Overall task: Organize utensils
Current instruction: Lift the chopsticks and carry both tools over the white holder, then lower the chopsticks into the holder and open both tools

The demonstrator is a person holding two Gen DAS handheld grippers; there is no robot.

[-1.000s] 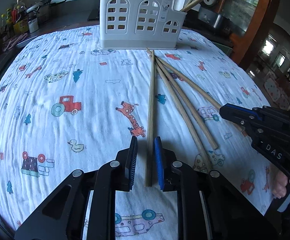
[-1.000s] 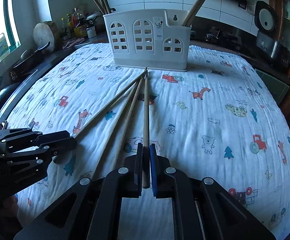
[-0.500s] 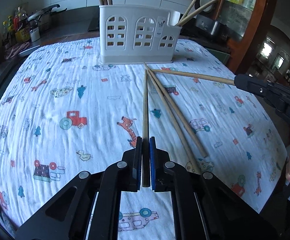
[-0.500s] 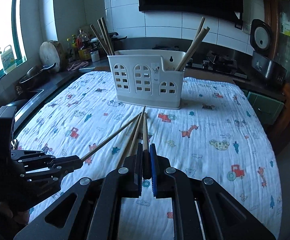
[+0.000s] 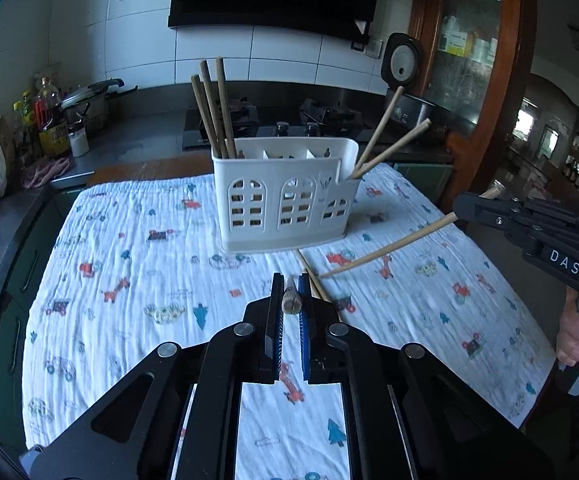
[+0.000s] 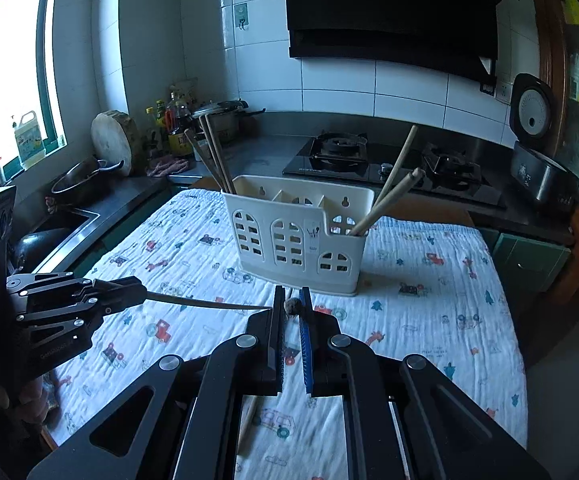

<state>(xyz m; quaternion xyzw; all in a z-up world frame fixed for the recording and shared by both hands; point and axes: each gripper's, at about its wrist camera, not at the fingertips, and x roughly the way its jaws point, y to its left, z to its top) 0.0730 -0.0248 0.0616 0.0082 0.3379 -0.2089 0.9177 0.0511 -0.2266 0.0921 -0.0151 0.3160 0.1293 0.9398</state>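
Both tongs are clenched, each on one wooden chopstick. Left tongs [image 5: 290, 304] grip a chopstick [image 5: 291, 299] seen end-on between the pads, pointing toward the white utensil holder [image 5: 285, 200] at twelve o'clock. Right tongs [image 6: 291, 306] likewise pinch their own chopstick [image 6: 292, 306], its butt end showing between the pads. In the left wrist view that right-held chopstick [image 5: 389, 247] slants from three o'clock down toward the centre, above the cloth. The holder stands upright on the patterned cloth [image 5: 129, 260] covering the surface, at its far edge. Three chopsticks [image 5: 213, 112] stand in the holder's left compartment, two chopsticks [image 5: 385, 140] lean out of the right one. One more chopstick [image 5: 313, 280] lies on the cloth just beside the left tongs, at one o'clock.
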